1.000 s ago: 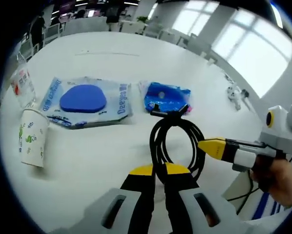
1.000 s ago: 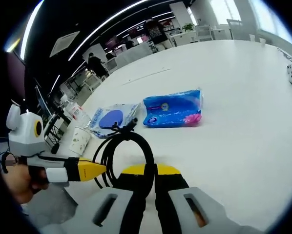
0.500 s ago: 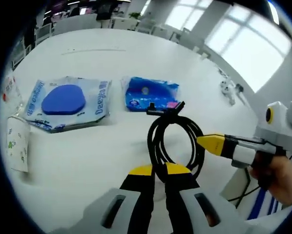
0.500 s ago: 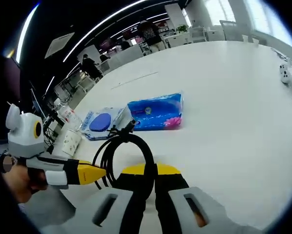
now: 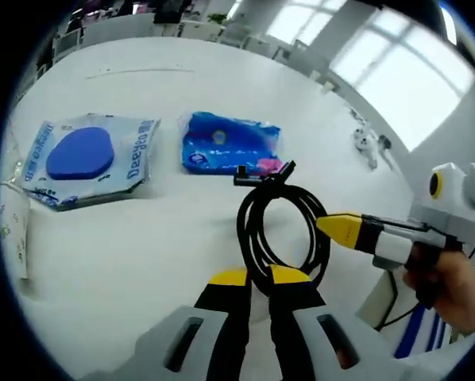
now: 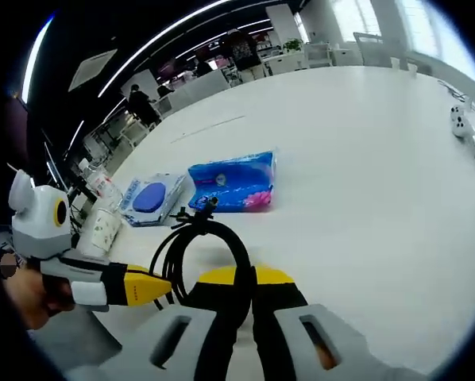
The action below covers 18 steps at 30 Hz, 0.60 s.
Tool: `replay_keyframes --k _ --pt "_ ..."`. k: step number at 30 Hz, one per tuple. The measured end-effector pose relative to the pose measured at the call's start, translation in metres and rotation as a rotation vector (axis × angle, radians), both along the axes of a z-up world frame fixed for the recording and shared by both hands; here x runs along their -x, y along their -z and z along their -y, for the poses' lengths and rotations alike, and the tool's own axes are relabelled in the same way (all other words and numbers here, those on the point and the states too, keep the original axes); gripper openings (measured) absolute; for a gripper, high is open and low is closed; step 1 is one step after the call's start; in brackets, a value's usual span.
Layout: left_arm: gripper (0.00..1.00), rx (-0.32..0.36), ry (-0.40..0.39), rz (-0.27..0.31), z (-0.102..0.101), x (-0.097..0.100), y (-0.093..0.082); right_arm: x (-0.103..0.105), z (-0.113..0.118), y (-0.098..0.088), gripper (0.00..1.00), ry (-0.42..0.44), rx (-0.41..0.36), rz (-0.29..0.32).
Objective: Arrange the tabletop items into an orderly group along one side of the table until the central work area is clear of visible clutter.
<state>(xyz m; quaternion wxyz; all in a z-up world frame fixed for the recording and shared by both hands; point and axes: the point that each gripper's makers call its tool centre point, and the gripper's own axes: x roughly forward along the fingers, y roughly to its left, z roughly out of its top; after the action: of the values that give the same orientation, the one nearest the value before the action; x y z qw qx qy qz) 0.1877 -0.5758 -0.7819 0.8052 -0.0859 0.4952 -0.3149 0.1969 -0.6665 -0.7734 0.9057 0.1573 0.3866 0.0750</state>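
The coiled black cable (image 5: 283, 230) hangs lifted above the white table (image 5: 182, 79), gripped from two sides. In the left gripper view the left gripper (image 5: 256, 278) has its yellow-tipped jaws clenched on the bottom of the loop, and the coil rises straight up from between them, bound at the top by a black clip. The right gripper (image 5: 341, 228) comes in from the right, held in a person's hand (image 5: 452, 290), its yellow tip meeting the coil's right edge. In the right gripper view the right gripper (image 6: 247, 278) is likewise closed on the cable (image 6: 202, 254), with the loop standing up and to the left of its jaws, and the left gripper (image 6: 142, 284) reaches the coil from the left. Beyond the cable, lying on the table, are a blue tissue pack (image 5: 229, 144) and beside it a clear bag with a blue pad (image 5: 86, 155). A paper cup (image 6: 101, 230) stands near the bag at the table's edge.
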Motion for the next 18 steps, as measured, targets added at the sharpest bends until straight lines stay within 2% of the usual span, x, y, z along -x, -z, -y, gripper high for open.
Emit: replay_keyframes --k 4,18 --pt "0.03 0.002 -0.007 -0.018 0.003 0.0 0.005 -0.006 0.002 0.006 0.02 -0.04 0.03 -0.006" --pt "0.04 -0.014 -0.05 -0.059 0.006 -0.004 0.019 -0.018 0.004 0.023 0.03 -0.118 0.037 -0.047"
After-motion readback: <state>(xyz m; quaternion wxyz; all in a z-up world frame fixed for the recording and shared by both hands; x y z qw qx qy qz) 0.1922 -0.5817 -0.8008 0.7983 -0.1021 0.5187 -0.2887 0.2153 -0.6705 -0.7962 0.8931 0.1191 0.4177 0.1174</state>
